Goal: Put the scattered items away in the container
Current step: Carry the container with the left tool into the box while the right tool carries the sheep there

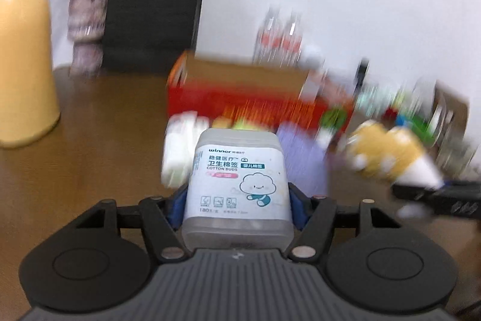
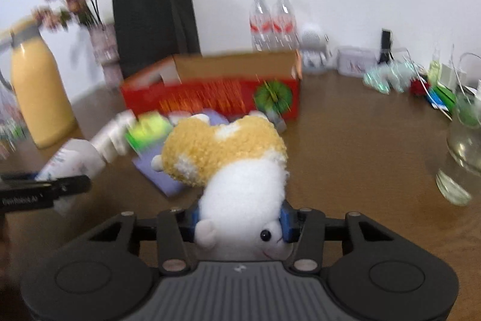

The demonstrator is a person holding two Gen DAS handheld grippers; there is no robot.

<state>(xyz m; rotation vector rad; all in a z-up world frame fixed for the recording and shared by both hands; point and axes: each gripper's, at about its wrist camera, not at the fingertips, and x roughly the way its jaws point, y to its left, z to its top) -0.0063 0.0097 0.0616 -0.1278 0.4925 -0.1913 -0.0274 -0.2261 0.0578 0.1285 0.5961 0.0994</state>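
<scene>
A cotton-bud box (image 1: 239,185) is gripped by the left tool (image 1: 239,200) and a plush toy (image 2: 231,167) by the right tool (image 2: 239,218); nothing is seen placed in the red container (image 2: 210,95) at frame centre, and scattered items (image 2: 150,131) are left before it on the surface (image 2: 360,155).

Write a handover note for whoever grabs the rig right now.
Left claw: shut on the cotton bud box, off the table.
Right claw: shut on the plush toy, gripped at its white end, also lifted.
Container: red carton ahead of both claws, top open.
Done: both items picked; neither is in the carton yet.
Left: drop both in, then collect what lies in front of the carton: purple pack, green item, white bottle. The images are blurred, so check for more.
</scene>
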